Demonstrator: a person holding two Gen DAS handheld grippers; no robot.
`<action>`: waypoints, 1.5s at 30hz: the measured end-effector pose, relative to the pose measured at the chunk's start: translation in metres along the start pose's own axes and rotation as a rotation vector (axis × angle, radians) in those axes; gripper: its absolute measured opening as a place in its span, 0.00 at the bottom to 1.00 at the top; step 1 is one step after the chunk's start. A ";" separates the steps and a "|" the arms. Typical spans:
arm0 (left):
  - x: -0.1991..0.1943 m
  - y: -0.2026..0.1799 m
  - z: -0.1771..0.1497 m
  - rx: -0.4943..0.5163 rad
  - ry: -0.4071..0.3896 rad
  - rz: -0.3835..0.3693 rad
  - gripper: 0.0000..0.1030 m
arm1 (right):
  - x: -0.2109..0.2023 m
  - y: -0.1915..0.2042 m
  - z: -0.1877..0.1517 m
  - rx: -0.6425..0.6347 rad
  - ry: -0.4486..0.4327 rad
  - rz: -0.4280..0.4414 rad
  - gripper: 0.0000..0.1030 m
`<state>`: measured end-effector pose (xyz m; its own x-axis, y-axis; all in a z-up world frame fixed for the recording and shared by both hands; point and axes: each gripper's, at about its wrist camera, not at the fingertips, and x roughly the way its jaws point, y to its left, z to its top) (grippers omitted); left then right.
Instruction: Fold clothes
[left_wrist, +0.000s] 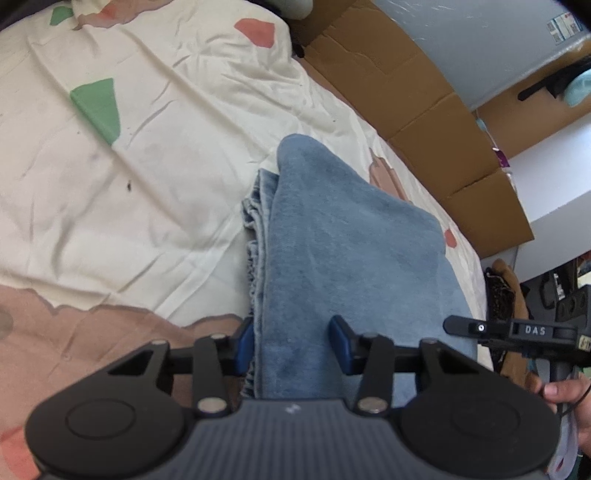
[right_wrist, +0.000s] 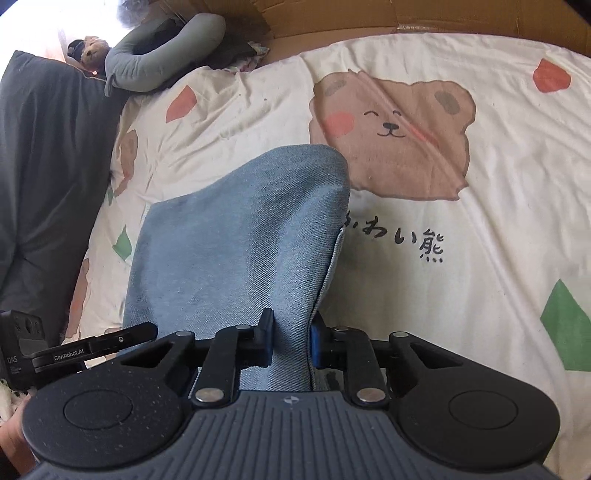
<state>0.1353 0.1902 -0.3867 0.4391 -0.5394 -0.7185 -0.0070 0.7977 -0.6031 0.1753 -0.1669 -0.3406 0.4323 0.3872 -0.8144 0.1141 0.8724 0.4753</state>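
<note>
Denim jeans (right_wrist: 236, 236), partly folded, are held up off the bedsheet (right_wrist: 480, 240) mid-fold. The right gripper (right_wrist: 290, 341) is pinched tight on one edge; the left gripper (left_wrist: 291, 349) straddles the other, half-open, pads seemingly not pressing. A firmer left grip seems needed before the fold is laid over.

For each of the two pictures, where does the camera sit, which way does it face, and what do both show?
Left wrist: sits on the left tool, faces down along it at folded jeans on a bear-print bedsheet; a hand and the right tool's side show at right.
Right wrist: sits on the right tool, faces down at the jeans and the sheet's bear; the left tool's side shows at left.
Shared: jeans, bedsheet, cardboard.
</note>
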 end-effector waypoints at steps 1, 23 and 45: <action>0.001 -0.001 -0.001 0.003 -0.001 -0.002 0.45 | -0.002 0.000 0.001 0.000 -0.001 -0.002 0.18; 0.065 -0.060 -0.023 -0.014 0.015 -0.172 0.43 | -0.068 -0.040 0.037 -0.036 -0.029 -0.181 0.18; 0.106 -0.096 -0.024 -0.025 0.074 -0.212 0.44 | -0.058 -0.107 0.049 -0.039 0.091 -0.279 0.23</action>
<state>0.1612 0.0496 -0.4131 0.3661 -0.7133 -0.5977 0.0562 0.6580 -0.7509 0.1822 -0.2975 -0.3284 0.3072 0.1539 -0.9391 0.1826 0.9590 0.2169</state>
